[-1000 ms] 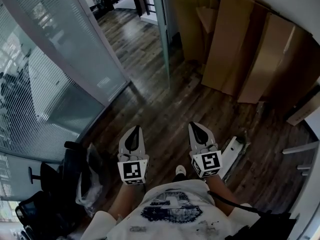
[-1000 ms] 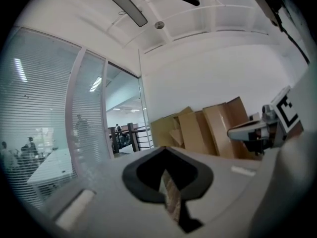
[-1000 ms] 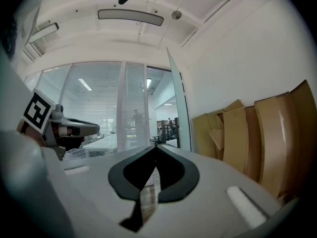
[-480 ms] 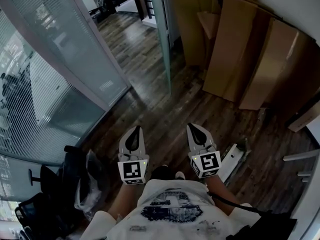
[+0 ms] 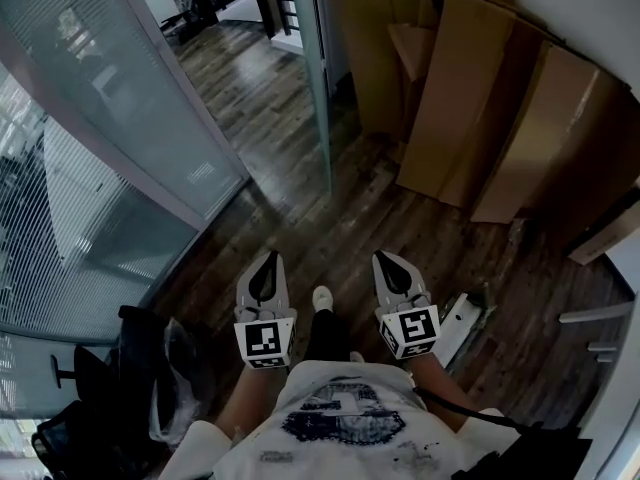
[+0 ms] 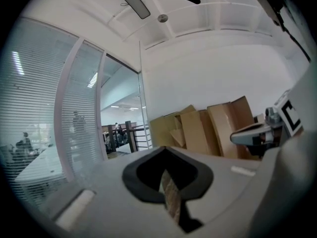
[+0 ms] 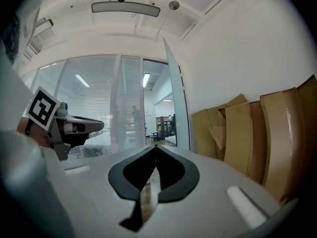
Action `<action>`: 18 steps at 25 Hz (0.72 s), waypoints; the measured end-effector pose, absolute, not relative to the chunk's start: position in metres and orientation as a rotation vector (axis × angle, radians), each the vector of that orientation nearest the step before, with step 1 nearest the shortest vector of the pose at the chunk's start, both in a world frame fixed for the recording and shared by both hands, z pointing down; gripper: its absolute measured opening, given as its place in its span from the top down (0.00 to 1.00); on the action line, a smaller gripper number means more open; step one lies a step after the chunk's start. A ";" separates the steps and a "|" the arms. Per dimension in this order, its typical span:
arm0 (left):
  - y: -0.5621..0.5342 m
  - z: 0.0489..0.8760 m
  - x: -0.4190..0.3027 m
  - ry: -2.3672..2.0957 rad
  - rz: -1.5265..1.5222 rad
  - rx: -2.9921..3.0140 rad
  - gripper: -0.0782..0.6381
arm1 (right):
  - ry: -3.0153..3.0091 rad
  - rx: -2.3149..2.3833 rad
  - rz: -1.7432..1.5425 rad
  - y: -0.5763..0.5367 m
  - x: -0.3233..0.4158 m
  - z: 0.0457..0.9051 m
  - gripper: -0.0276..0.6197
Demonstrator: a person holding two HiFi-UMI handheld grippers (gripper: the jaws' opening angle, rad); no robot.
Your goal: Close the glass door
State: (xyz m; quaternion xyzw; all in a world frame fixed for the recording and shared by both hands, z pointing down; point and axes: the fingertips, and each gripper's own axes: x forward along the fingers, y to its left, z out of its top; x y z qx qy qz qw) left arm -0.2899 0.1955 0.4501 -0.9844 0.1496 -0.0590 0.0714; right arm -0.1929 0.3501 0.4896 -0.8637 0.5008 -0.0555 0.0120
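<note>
The glass door [image 5: 322, 78] stands open, seen edge-on as a narrow greenish pane beside the doorway, ahead of me. The same door [image 6: 140, 98] shows as a thin upright line in the left gripper view, and the door [image 7: 176, 103] is a tilted pane in the right gripper view. My left gripper [image 5: 266, 260] and right gripper [image 5: 388, 258] point level at the doorway, side by side, well short of the door. The left gripper [image 6: 166, 148] has its jaws together with nothing in them. The right gripper [image 7: 156, 148] is shut and empty too.
A glass wall with blinds [image 5: 90, 168] runs along the left. Flat cardboard sheets [image 5: 480, 98] lean against the right wall. A black office chair [image 5: 110, 388] and a plastic bag [image 5: 180, 368] sit at the lower left. A white metal part [image 5: 455, 323] lies on the wooden floor.
Both grippers have travelled forward with the person towards the doorway. The door and the cardboard now sit nearer, and a shoe has stepped out between the grippers.
</note>
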 end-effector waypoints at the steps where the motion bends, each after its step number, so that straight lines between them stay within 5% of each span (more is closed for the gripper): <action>1: 0.189 0.449 -0.283 0.444 -0.164 -2.953 0.89 | 1.560 -2.698 -0.176 0.345 -0.187 0.491 0.95; 18: 0.057 0.453 -0.183 0.431 -0.217 -2.953 0.89 | 1.571 -2.692 -0.254 0.206 -0.086 0.497 0.95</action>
